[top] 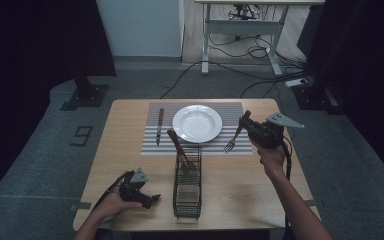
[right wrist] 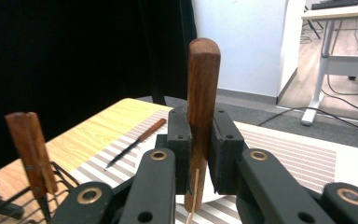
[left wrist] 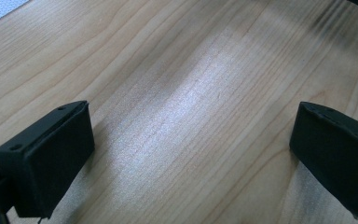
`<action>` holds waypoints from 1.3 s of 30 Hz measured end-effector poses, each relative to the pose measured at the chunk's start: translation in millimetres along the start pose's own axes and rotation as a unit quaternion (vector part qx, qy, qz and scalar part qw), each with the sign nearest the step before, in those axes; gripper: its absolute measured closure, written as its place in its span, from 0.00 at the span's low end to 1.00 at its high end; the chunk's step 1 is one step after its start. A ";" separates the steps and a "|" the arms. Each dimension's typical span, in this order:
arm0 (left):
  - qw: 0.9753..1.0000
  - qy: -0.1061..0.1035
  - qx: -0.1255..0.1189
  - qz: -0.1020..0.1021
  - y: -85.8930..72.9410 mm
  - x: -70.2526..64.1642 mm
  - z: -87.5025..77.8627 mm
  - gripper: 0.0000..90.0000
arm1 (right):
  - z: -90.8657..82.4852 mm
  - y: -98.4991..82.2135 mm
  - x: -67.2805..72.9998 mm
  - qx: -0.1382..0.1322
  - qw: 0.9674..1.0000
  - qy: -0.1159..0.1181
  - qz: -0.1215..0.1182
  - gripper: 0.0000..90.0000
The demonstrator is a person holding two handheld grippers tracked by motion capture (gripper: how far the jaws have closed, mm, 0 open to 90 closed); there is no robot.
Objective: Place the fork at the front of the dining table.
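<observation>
High view, near to far: left tool (top: 150, 201) rests on bench (top: 240, 190), jaws wide, nothing between. Wire basket (top: 187, 192) mid-bench. Right tool (top: 243, 123) clamped on fork (top: 233, 139) handle; fork hangs tines down over striped mat (top: 152, 148) edge, right of plate (top: 197, 123). Knife (top: 159, 126) lies left of plate.
</observation>
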State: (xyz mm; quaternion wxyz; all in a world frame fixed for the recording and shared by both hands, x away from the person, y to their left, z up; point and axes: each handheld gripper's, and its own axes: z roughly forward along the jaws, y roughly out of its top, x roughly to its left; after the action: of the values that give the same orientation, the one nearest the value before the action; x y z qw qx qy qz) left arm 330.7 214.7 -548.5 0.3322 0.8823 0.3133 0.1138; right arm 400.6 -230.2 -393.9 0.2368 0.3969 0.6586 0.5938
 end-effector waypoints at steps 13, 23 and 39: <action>1.000 0.000 0.000 0.000 0.0 0.1 0.0 0.00 | 10.0 -13.1 -15.7 0.027 0.999 -0.034 -0.006 0.89; 1.000 0.000 0.000 0.000 -0.1 0.1 0.0 0.00 | 18.1 -21.1 -21.6 0.043 0.998 -0.054 -0.011 0.89; 1.000 0.000 0.000 0.000 -0.1 0.1 0.0 0.00 | 46.5 -35.4 -21.4 0.075 0.994 -0.070 -0.035 0.89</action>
State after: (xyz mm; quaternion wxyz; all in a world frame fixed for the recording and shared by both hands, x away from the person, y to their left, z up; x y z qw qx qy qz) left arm 330.7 214.8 -548.5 0.3323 0.8823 0.3132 0.1139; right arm 440.7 -219.1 -440.1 0.2722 0.4307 0.6969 0.5047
